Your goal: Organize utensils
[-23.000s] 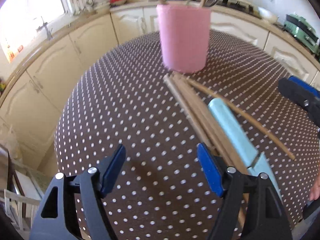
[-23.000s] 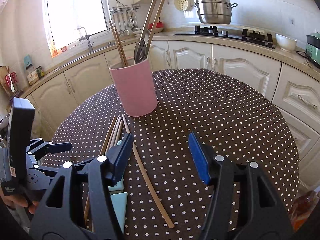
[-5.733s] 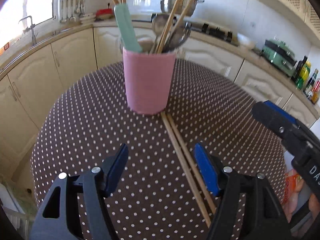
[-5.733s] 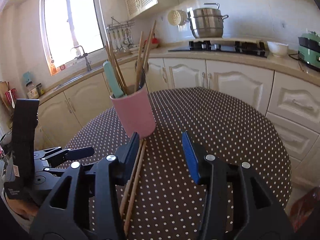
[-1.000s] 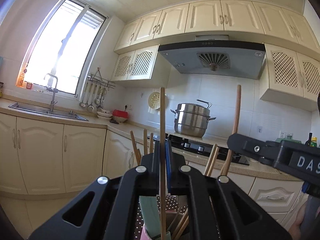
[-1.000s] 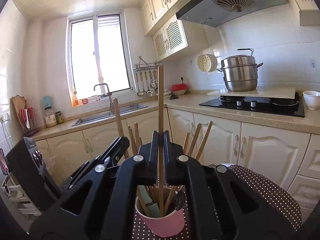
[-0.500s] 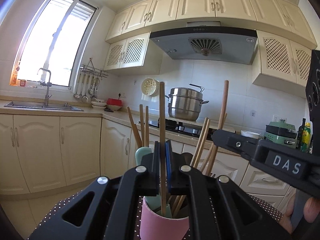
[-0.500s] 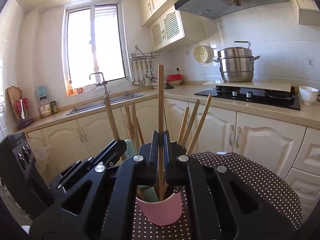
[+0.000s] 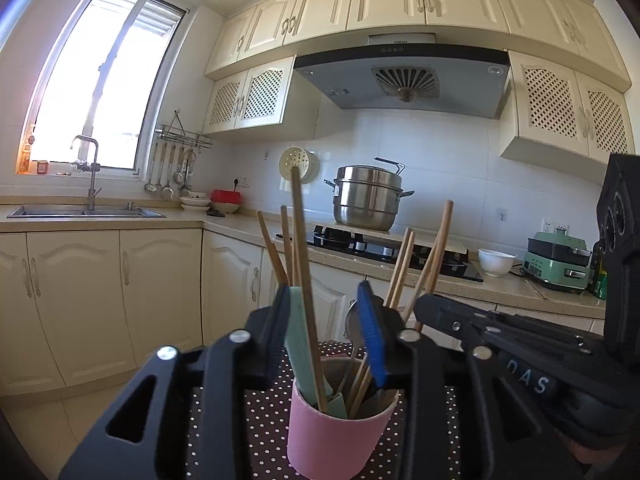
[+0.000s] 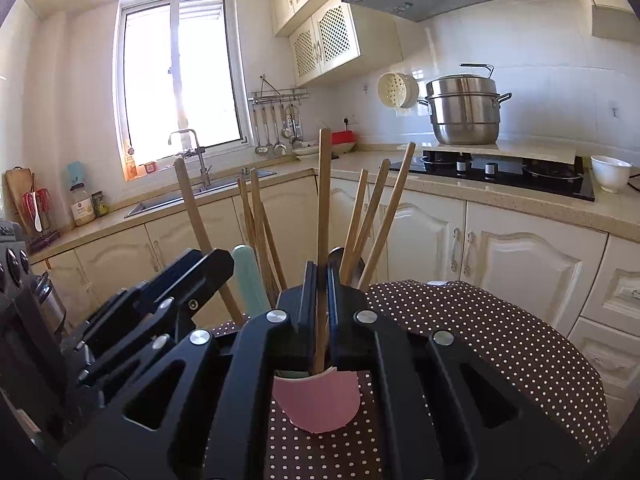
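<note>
Chopsticks over the pink cylindrical utensil cup (image 9: 340,432)

Our left gripper (image 9: 326,336) is opening around one wooden chopstick (image 9: 306,280) standing in the crowded cup; our right gripper (image 10: 319,300) pinches another wooden chopstick (image 10: 323,208) above it.

A pink cylindrical holder (image 9: 340,432) stands upright on the dotted tablecloth (image 10: 480,340). Inside it, wooden chopsticks (image 10: 376,216) lean outward against the rim, a mint-green handle (image 9: 300,344) tilts at the holder's left side, and one long chopstick (image 9: 306,280) rises nearly upright from its middle.
</note>
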A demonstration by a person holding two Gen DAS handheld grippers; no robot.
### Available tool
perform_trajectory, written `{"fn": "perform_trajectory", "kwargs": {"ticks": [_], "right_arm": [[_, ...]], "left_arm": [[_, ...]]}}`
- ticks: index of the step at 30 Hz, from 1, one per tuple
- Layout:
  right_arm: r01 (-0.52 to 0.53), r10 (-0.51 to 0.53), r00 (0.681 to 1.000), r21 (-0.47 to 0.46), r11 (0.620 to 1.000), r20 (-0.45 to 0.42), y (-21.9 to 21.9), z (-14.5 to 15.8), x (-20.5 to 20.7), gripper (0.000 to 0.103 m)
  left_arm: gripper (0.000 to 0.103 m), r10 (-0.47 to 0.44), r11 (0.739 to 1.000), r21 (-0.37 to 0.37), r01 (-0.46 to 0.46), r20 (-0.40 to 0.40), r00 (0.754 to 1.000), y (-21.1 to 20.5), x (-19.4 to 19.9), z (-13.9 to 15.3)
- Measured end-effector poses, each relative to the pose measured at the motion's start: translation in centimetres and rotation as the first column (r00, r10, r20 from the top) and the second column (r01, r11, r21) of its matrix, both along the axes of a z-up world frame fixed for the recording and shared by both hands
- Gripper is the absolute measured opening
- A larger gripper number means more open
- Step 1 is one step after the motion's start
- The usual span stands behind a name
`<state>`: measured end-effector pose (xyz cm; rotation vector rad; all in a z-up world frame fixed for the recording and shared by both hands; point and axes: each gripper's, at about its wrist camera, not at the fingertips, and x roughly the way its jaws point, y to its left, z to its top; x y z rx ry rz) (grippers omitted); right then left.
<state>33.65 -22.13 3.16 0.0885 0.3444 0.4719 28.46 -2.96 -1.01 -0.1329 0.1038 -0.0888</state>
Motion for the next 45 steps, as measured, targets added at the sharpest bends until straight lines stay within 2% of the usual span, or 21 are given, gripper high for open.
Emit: {"fn": "perform_trajectory", "kwargs": {"ticks": [1, 3, 5, 8, 14, 15, 19, 28, 30, 31, 32, 33, 36, 38, 45], "right_arm": [[0.000, 0.000, 1.000, -0.002, 1.000, -0.004, 0.0, -0.1, 0.1, 0.006], [0.000, 0.000, 1.000, -0.004, 1.000, -0.015, 0.1, -0.5, 0.1, 0.006], [0.002, -0.002, 1.000, -0.004, 1.000, -0.016, 0.2, -0.6, -0.1, 0.006], [-0.005, 0.005, 1.000, 0.000, 1.000, -0.022, 0.4, -0.6, -0.3, 0.006], [0.026, -0.026, 1.000, -0.003, 1.000, 0.000, 0.2, -0.1, -1.2, 0.008], [0.031, -0.031, 1.000, -0.002, 1.000, 0.005, 0.1, 0.0, -1.4, 0.008], [0.053, -0.053, 0.999, 0.003, 0.999, 0.010, -0.4, 0.4, -2.4, 0.008], [0.095, -0.095, 0.995, 0.010, 0.995, 0.002, -2.7, 1.3, -6.3, 0.008], [0.104, -0.104, 0.995, 0.005, 0.995, 0.008, -3.1, 1.6, -7.7, 0.014], [0.110, -0.110, 0.994, 0.002, 0.994, 0.018, -3.4, 1.8, -8.6, 0.028], [0.120, -0.120, 0.992, -0.007, 0.993, 0.027, -3.5, 2.0, -9.3, 0.049], [0.135, -0.134, 0.990, -0.018, 0.991, 0.046, -3.7, 2.2, -10.3, 0.055], [0.164, -0.160, 0.983, -0.041, 0.986, 0.086, -4.2, 2.9, -12.8, 0.055], [0.182, -0.177, 0.979, -0.043, 0.982, 0.098, -4.8, 3.3, -14.4, 0.062], [0.196, -0.188, 0.973, -0.051, 0.979, 0.133, -6.0, 4.2, -19.0, 0.069]], "left_arm": [[0.040, 0.014, 1.000, 0.003, -0.014, -0.004, 1.000, 0.2, -0.2, 0.0], [0.053, 0.035, 0.999, 0.013, -0.035, -0.018, 0.999, 0.4, -0.2, 0.3], [0.054, 0.045, 0.999, 0.018, -0.045, -0.021, 0.999, 0.7, -0.6, 0.3], [0.061, 0.059, 0.998, 0.022, -0.059, -0.037, 0.998, 1.1, -0.9, 0.6], [0.066, 0.098, 0.994, 0.048, -0.095, -0.080, 0.992, 1.5, -1.6, 0.9], [0.069, 0.109, 0.993, 0.057, -0.104, -0.089, 0.990, 1.6, -1.7, 1.0], [0.072, 0.120, 0.991, 0.085, -0.108, -0.145, 0.982, 1.5, -2.2, 1.1], [0.077, 0.112, 0.989, 0.115, -0.094, -0.163, 0.980, 0.4, -5.8, 2.7], [0.079, 0.104, 0.990, 0.113, -0.088, -0.153, 0.983, 0.1, -7.1, 3.1], [0.079, 0.099, 0.990, 0.110, -0.083, -0.149, 0.984, -0.1, -7.8, 3.3], [0.081, 0.094, 0.991, 0.112, -0.078, -0.148, 0.984, -0.3, -8.3, 3.5], [0.084, 0.087, 0.991, 0.115, -0.070, -0.145, 0.986, -0.6, -9.0, 3.7], [0.086, 0.085, 0.991, 0.119, -0.069, -0.132, 0.988, -1.2, -10.9, 4.4], [0.086, 0.084, 0.991, 0.117, -0.069, -0.123, 0.989, -1.7, -12.2, 4.7], [0.089, 0.045, 0.993, 0.113, -0.032, -0.115, 0.992, -3.0, -16.3, 6.1]]}}
